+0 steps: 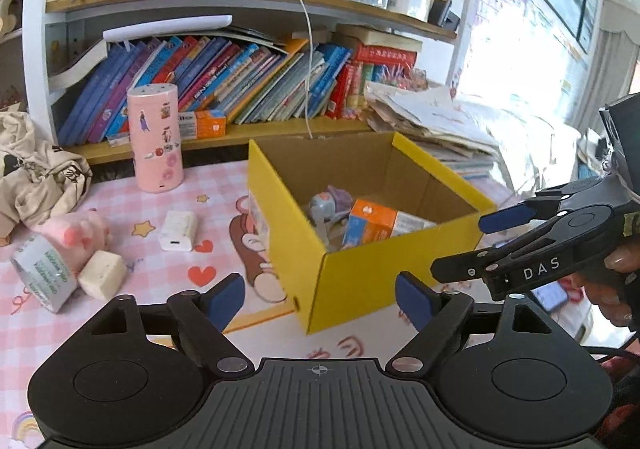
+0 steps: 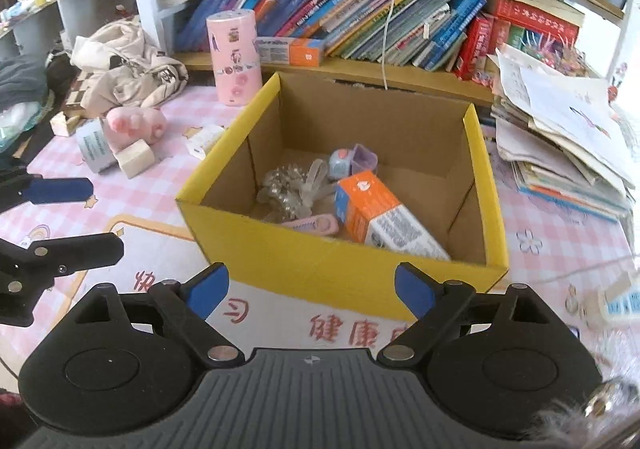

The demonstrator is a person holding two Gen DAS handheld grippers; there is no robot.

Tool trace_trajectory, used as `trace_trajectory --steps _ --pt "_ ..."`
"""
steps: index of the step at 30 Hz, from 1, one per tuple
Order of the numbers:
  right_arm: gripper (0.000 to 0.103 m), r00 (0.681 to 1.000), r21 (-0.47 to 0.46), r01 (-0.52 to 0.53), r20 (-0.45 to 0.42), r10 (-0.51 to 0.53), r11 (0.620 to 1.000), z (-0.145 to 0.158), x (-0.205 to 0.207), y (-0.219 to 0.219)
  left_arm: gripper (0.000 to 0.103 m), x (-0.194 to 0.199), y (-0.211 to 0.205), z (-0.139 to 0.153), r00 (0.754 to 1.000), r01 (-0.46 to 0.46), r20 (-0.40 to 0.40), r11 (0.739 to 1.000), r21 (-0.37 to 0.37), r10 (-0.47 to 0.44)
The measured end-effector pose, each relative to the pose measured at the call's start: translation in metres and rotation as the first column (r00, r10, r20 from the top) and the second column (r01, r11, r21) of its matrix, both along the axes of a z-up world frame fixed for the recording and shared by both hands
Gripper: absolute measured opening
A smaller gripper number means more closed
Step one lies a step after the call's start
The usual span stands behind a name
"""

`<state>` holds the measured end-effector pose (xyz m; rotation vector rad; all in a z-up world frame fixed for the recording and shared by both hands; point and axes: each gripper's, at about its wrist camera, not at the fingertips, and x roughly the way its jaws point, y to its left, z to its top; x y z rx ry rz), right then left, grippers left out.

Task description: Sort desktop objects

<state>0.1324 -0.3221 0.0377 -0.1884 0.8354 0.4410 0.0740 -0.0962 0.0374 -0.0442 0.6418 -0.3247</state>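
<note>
While the yellow cardboard box (image 2: pixel 344 273) stood open just ahead of the right claw (image 2: pixel 311 291), that claw gaped wide with nothing between its blue fingertips (image 2: pixel 208 289). Inside the box lay an orange-and-white carton (image 2: pixel 380 217), a pink clip-like item (image 2: pixel 316 226), a clear beaded bundle (image 2: pixel 288 189) and a small lilac toy (image 2: pixel 352 161). The left claw (image 1: pixel 320 299) was likewise spread wide and empty, with the box ahead and slightly to its right. Ahead and to its left, on the pink checked surface (image 1: pixel 160 269), lay a white charger block (image 1: pixel 178 231), a cream cube (image 1: pixel 102 275), a roll with a printed label (image 1: pixel 42 273) touching the cube, and a pink plush toy (image 1: pixel 76 233) just behind them. Farther ahead on that side stood an upright pink cylinder with stickers (image 1: pixel 156 137). Behind everything ran a shelf of leaning books (image 1: pixel 240 81), and a stack of papers (image 2: pixel 560 137) sat right of the box.
</note>
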Motion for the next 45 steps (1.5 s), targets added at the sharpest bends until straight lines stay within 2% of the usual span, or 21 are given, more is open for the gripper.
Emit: trace_trajectory --steps 7,12,20,31,45 --pt "0.094 0.998 -0.036 0.049 -0.030 -0.050 0.998 -0.010 -0.023 0.032 0.088 -0.009 0.029 -0.006 0.998 0.047 -0.035 0.999 0.019 -0.046" --pt "0.097 0.995 -0.052 0.078 -0.057 -0.081 0.996 -0.018 -0.034 0.053 0.092 -0.015 0.046 -0.012 0.996 0.071 -0.060 0.996 0.046 -0.069" --pt "0.098 0.991 -0.057 0.077 -0.101 -0.082 0.995 -0.031 -0.043 0.090 0.093 -0.023 0.073 -0.020 0.991 0.093 -0.100 0.991 0.092 -0.084" --pt "0.098 0.988 -0.072 -0.031 -0.156 0.019 0.997 -0.047 -0.052 0.153 0.094 -0.032 0.116 -0.028 0.990 0.063 -0.135 0.988 0.138 -0.044" --pt "0.098 0.979 -0.147 -0.175 -0.129 0.157 0.974 -0.048 -0.058 0.208 0.094 -0.034 0.159 -0.031 0.991 -0.032 -0.123 0.995 0.097 0.044"
